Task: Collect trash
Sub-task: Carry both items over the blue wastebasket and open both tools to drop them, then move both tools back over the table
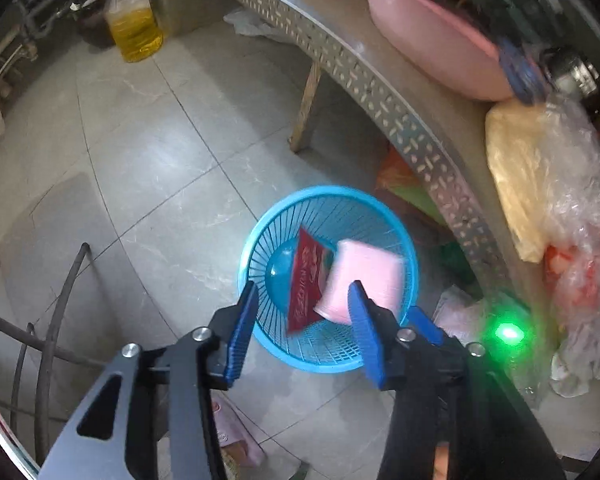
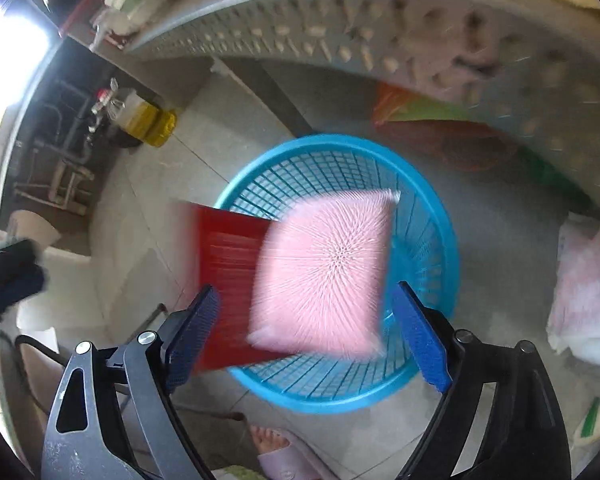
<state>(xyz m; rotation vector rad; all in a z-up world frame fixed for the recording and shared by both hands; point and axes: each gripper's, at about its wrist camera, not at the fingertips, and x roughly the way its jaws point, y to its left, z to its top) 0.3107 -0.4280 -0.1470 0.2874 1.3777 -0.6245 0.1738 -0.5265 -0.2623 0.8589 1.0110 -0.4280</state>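
A table (image 1: pixel 400 120) with a perforated metal edge curves past, above and to the right of both claws. On the tiled floor (image 1: pixel 140 160) below them stands a round blue basket (image 1: pixel 256 240). Over its mouth, just ahead of the fingertips, a pink packet (image 2: pixel 324 272) and a red packet (image 2: pixel 228 256) are blurred — neither touches a pad. The left gripper (image 1: pixel 306 312) stands about half open, empty; the right gripper (image 2: pixel 304 320) gapes wide — also empty.
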